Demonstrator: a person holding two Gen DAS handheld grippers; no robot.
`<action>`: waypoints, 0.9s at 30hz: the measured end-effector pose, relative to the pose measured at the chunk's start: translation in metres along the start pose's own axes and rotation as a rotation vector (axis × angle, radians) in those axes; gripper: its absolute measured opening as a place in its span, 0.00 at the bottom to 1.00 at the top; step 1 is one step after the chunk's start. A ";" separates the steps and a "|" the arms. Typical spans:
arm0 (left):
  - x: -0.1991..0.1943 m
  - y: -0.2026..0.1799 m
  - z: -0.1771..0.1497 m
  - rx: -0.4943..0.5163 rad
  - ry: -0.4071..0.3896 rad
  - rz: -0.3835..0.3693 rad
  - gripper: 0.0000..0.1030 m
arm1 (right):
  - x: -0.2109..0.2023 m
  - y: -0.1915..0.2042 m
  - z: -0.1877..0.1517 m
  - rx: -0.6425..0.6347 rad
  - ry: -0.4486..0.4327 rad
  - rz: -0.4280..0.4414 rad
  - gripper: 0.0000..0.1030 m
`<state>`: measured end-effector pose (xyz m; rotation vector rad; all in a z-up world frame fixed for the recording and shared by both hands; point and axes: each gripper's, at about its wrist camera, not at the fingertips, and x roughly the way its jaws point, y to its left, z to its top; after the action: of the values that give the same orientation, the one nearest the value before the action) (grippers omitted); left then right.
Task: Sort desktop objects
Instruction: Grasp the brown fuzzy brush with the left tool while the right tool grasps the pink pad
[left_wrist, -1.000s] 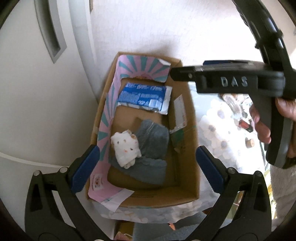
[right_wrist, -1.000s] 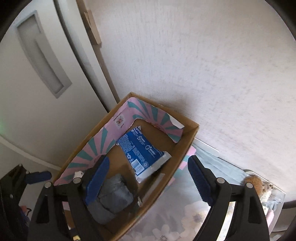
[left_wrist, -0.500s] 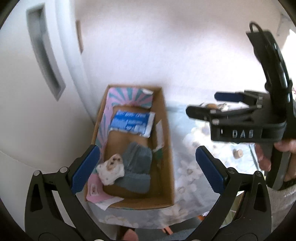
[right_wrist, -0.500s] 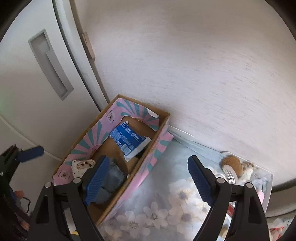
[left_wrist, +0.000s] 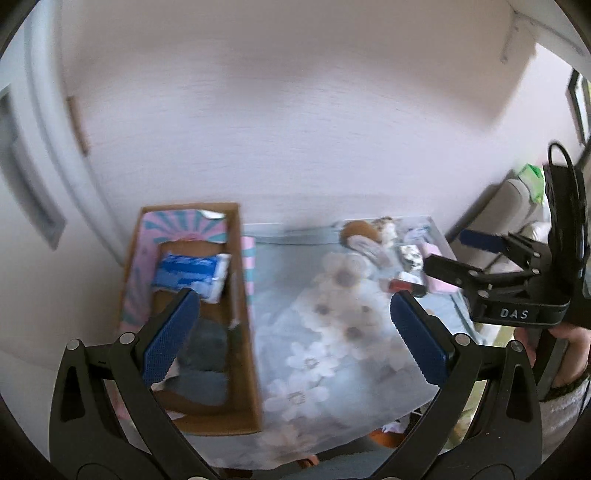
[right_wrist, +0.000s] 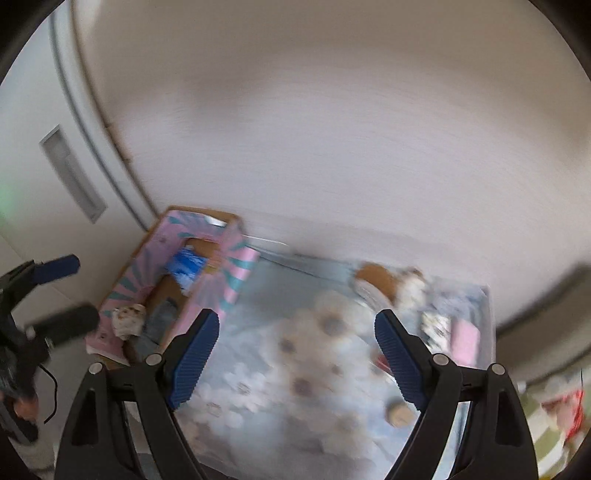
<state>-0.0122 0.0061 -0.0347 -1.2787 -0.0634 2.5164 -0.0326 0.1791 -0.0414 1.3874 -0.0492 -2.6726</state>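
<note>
A: Between the right gripper's (right_wrist: 295, 354) wide-open blue pads sat only flowered tablecloth (right_wrist: 295, 369); the left gripper (left_wrist: 291, 332) gaped empty too.

B: Sorted items lay in the brown cardboard box (left_wrist: 247, 332) at the tabletop's left edge; the next pick was probably the clutter (left_wrist: 402, 258) at the far right corner.

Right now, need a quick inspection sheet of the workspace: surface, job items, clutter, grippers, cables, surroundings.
Surface: table under a floral cloth, mostly bare in the middle.
Job's things: cardboard box at the cloth's left edge holds a blue packet, grey cloth and a small white plush.
Clutter: blurred small items in a pile at the far right corner; a round piece nearer.
Grippers: left gripper and right gripper open, empty.
Cables: black cable on the right gripper.
Surroundings: wall behind, white door at left.
</note>
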 end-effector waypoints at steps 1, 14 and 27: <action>0.006 -0.007 0.002 0.011 0.009 -0.009 1.00 | -0.002 -0.010 -0.005 0.014 0.005 -0.015 0.82; 0.104 -0.092 0.024 0.045 0.144 -0.125 1.00 | -0.002 -0.120 -0.041 0.167 0.032 -0.119 0.82; 0.294 -0.117 0.033 -0.033 0.270 -0.082 0.91 | 0.130 -0.218 -0.054 0.294 0.124 -0.089 0.63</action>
<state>-0.1697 0.2086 -0.2232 -1.5824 -0.0940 2.2622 -0.0848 0.3803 -0.1977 1.6724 -0.3921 -2.7292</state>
